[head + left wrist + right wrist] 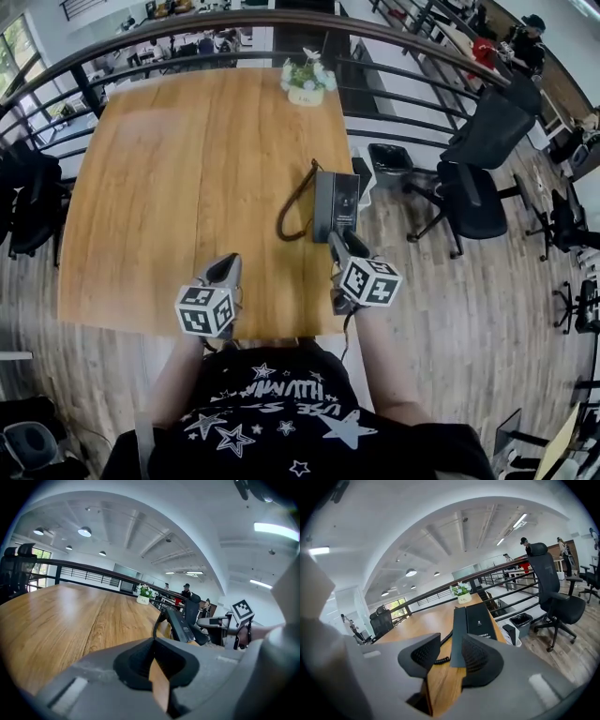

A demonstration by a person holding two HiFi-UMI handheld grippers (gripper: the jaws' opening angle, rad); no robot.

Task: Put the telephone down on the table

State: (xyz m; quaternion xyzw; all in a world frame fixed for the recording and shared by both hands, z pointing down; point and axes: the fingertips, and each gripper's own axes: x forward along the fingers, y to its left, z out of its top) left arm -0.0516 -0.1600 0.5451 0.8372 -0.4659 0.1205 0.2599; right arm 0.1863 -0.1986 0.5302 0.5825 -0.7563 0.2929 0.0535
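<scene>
Lying telephone (336, 206), lengthwise along table (187, 187) edge

Smooth, faintly glossy wooden table (169, 187), matt black plastic telephone (336, 204), ribbed black pads (477, 660) on the matt grey plastic right gripper (449, 644), wood-plank floor (450, 309)

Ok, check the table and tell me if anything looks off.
Nothing spilled or damaged. The phone lies flat, square to the table, but very near its right edge; its cord loops loosely to the left. The plant stands upright at the far edge.
</scene>
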